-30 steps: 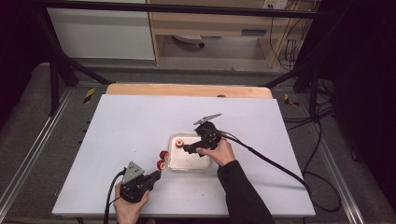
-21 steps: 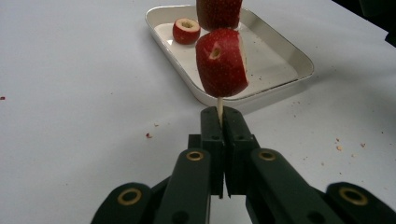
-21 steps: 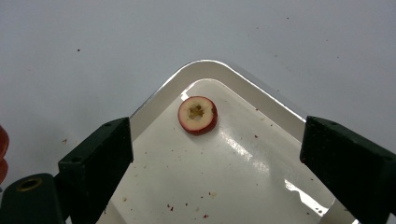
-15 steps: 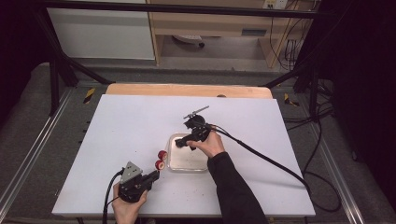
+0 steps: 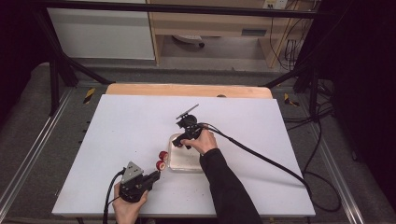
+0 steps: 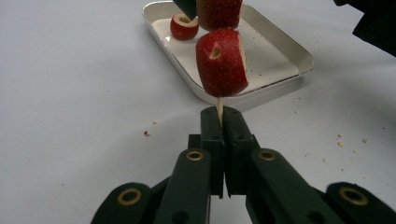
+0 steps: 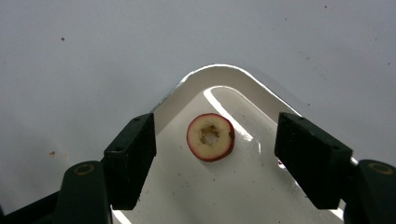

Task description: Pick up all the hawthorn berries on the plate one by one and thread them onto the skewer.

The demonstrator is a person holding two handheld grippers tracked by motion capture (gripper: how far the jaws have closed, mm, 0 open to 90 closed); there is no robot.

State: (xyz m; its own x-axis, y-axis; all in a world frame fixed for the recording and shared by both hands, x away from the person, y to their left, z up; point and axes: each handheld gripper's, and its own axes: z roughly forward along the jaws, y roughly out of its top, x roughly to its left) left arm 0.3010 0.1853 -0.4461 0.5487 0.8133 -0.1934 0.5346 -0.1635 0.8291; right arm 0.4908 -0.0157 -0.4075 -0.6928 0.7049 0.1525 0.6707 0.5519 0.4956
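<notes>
My left gripper [image 5: 154, 176] rests at the table's near edge, shut on a thin wooden skewer [image 6: 219, 106]. Two red fruit pieces [image 5: 162, 160] are threaded on it; the nearer one [image 6: 222, 63] fills the upper middle of the left gripper view. My right gripper [image 5: 180, 142] points down over the far left corner of a shallow white tray [image 5: 187, 163]. A cored red fruit slice [image 7: 210, 137] lies flat between its pads [image 7: 133, 158]. The jaws have just been closing but stand apart from the slice. The same loose slice [image 6: 184, 26] lies in the tray [image 6: 261, 91].
The white tabletop [image 5: 116, 126] carries small crumbs [image 6: 147, 133] near the tray. A wooden board [image 5: 187, 90] runs along the far edge. The right gripper's cable [image 5: 261, 156] trails right across the table. Black frame rails stand beside the table.
My right gripper has moved left over the tray to its far left corner, and its jaws have narrowed around the loose slice. The left gripper and skewer have stayed put.
</notes>
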